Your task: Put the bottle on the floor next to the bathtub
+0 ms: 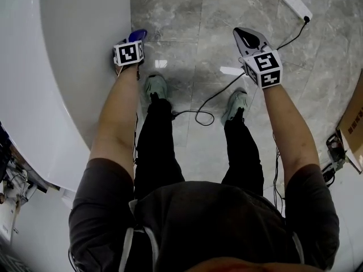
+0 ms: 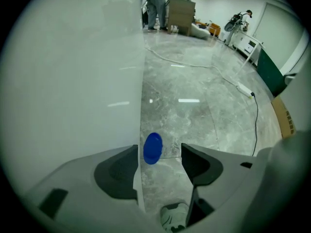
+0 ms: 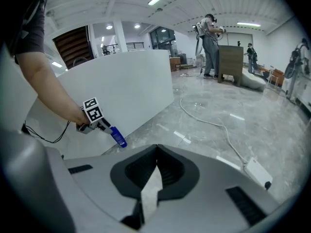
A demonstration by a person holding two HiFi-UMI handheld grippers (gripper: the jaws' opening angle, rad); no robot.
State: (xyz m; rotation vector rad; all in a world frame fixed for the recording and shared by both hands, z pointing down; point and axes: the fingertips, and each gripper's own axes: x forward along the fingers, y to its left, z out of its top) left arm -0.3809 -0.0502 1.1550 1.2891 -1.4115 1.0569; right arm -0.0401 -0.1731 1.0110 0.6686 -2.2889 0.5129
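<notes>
A blue bottle (image 1: 138, 35) lies low beside the white bathtub (image 1: 68, 67), just past my left gripper (image 1: 133, 42). In the left gripper view I see the bottle (image 2: 152, 148) end-on between the jaws, and neither pad touches it. That left gripper (image 2: 160, 155) is open, with the bathtub wall (image 2: 73, 81) filling the left half. The right gripper view shows the bottle (image 3: 118, 137) tilted down to the floor at the foot of the bathtub (image 3: 131, 86). My right gripper (image 1: 248, 38) hangs over the marble floor to the right, shut and empty (image 3: 156, 149).
A black cable (image 1: 198, 113) runs across the floor between the person's shoes (image 1: 156, 87). A white power strip (image 1: 297, 4) lies at the far right and a cardboard box (image 1: 354, 123) at the right edge. People stand far off (image 3: 210, 42).
</notes>
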